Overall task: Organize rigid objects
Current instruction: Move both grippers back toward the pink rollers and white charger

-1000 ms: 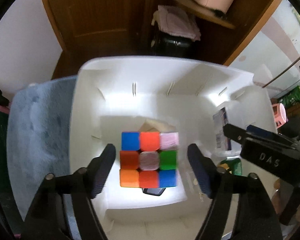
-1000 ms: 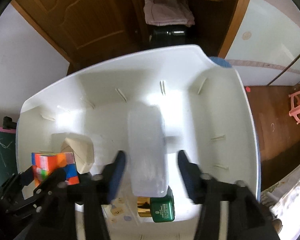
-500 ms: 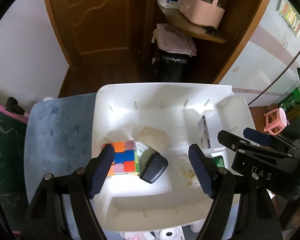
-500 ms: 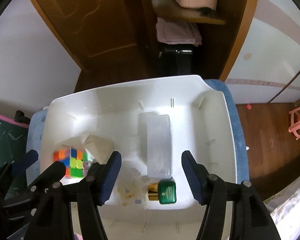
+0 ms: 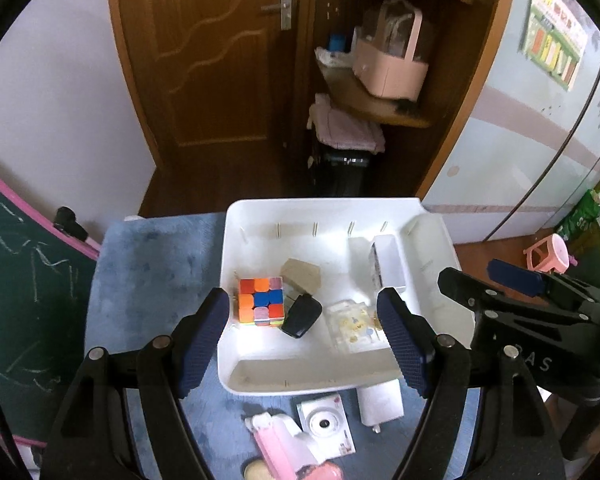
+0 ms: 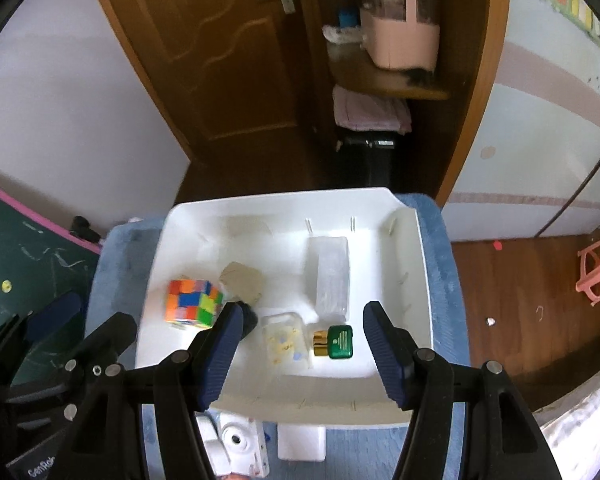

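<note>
A white bin (image 5: pixel 340 210) sits on a blue mat (image 5: pixel 152 272). In it lie a colourful puzzle cube (image 5: pixel 260 304), a beige block (image 5: pixel 302 276), a black object (image 5: pixel 302 316), a clear patterned packet (image 5: pixel 354 326) and a clear box (image 5: pixel 388 264). My left gripper (image 5: pixel 301 298) hangs open above the bin's near side, holding nothing. In the right wrist view the same bin (image 6: pixel 280 204) holds the cube (image 6: pixel 192 302), the clear box (image 6: pixel 332 276) and a green bottle with a gold cap (image 6: pixel 338 342). My right gripper (image 6: pixel 303 312) is open and holds nothing.
In front of the bin lie a white instant camera (image 5: pixel 326 420), a white cylinder (image 5: pixel 380 402) and a pink item (image 5: pixel 280 448). A green chalkboard (image 5: pixel 28 288) stands at the left, a wooden door (image 5: pixel 212 60) and shelf behind, and a pink stool (image 6: pixel 598 276) on the floor at the right.
Both grippers have risen and pulled back from the bin, so the whole bin and the items in front of it now show. The cube and clear box stay in the bin.
</note>
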Tool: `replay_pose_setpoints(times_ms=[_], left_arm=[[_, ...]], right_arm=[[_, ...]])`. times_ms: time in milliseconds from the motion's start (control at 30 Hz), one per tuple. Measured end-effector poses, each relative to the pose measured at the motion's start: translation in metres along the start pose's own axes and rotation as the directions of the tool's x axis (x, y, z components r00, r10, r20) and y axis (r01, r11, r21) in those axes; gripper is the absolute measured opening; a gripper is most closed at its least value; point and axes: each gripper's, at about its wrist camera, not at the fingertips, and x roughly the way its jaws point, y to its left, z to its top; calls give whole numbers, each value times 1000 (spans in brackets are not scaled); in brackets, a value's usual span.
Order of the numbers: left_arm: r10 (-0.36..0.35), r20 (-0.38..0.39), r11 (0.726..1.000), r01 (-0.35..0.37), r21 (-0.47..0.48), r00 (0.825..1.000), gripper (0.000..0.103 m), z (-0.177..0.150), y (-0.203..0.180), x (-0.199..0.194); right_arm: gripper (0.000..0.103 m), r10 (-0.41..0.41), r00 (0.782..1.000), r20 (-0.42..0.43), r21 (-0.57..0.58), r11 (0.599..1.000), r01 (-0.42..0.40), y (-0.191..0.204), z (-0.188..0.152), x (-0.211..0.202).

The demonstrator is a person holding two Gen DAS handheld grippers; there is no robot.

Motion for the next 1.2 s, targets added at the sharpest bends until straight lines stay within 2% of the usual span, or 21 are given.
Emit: replay_pose_setpoints(times_ms=[333,567,733,900,1200], left_arm=[[3,91,1000,-5,19,996,80,-37,-4,-58],[1,74,1000,-2,7,997,81,-74,1,-65],[27,4,999,-27,-40,1000,81,-105,17,-43],[48,-84,995,-55,-85,995,81,-135,37,-11],[12,-241,989,-47,-140,970,80,-165,60,48]], right_arm=[[64,61,993,96,-49,997,-57,1,-42,-72],[64,78,989,124,-69,995,-70,-1,-79,-95],[64,80,992,102,-71,995,-73,-4,-103,-88],[64,75,996,42,-59,996,-73,-7,-127,-63],[64,46,998,-43,-23,999,-47,-15,-151,-17]])
